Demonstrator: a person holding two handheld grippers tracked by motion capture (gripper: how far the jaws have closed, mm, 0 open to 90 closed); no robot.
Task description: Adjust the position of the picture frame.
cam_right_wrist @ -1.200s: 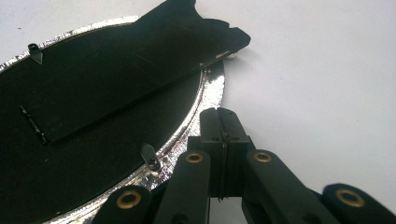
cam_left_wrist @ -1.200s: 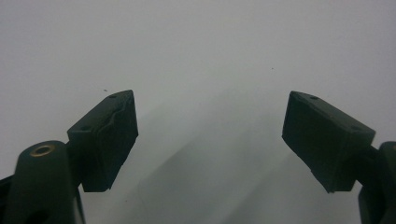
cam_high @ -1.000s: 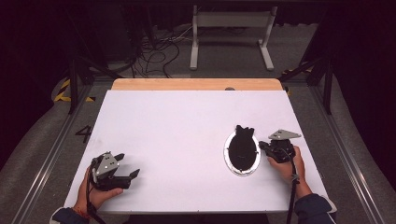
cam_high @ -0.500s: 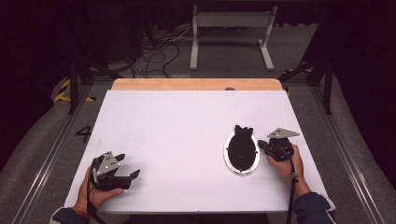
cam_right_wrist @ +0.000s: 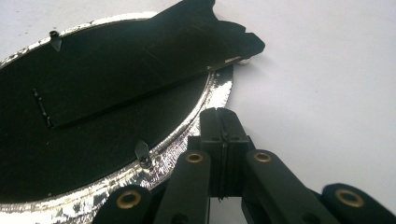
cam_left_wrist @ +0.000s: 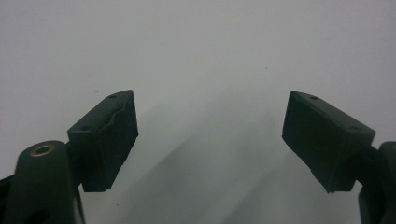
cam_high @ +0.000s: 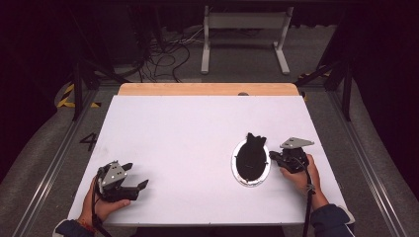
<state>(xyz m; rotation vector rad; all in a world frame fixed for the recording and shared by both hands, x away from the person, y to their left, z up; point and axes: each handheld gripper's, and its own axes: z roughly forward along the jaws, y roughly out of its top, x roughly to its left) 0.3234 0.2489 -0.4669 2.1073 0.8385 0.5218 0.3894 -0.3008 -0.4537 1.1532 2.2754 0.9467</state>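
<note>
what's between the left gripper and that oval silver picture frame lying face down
Nothing: in the high view, only bare white table lies between the left gripper and the oval silver picture frame.

High view: table [cam_high: 197, 148] evenly bright, lit from above; surroundings very dark, pic soft and low-res. Left gripper view: dim, greyish, faint shadows on the table, jaws soft-edged. Right gripper view: frame [cam_right_wrist: 187, 135] rim sharp w/ silver glare; black back nearly detail-less; far edge blurs.

Large dark digit "4" [cam_high: 89, 142] on the grey floor left of the table
</note>
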